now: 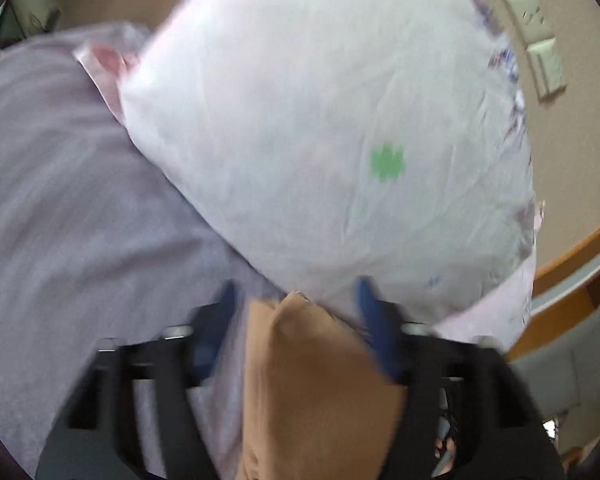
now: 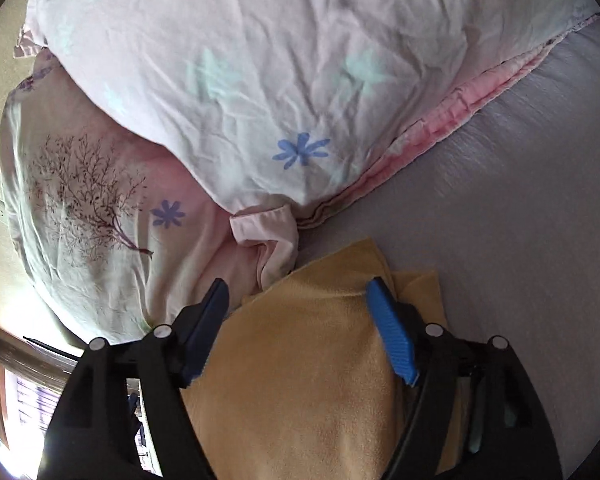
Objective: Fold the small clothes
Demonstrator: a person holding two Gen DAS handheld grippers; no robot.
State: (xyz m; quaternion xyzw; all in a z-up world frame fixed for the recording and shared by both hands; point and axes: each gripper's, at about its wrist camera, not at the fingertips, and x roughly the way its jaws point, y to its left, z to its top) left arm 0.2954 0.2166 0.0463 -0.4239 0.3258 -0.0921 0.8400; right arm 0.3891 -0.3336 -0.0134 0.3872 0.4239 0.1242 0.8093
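The tan cloth (image 2: 300, 380) lies on the grey bedsheet (image 2: 520, 200), near the pillows (image 2: 260, 80). Right gripper (image 2: 298, 332) and left gripper (image 1: 296, 332): fingers apart, straddling it. Soft, light, limp; grasp at a far corner.

Left gripper (image 1: 296, 300) and right gripper (image 2: 298, 292) look alike: black angular frames, silver round screws, ribbed blue finger pads (image 2: 392, 340).
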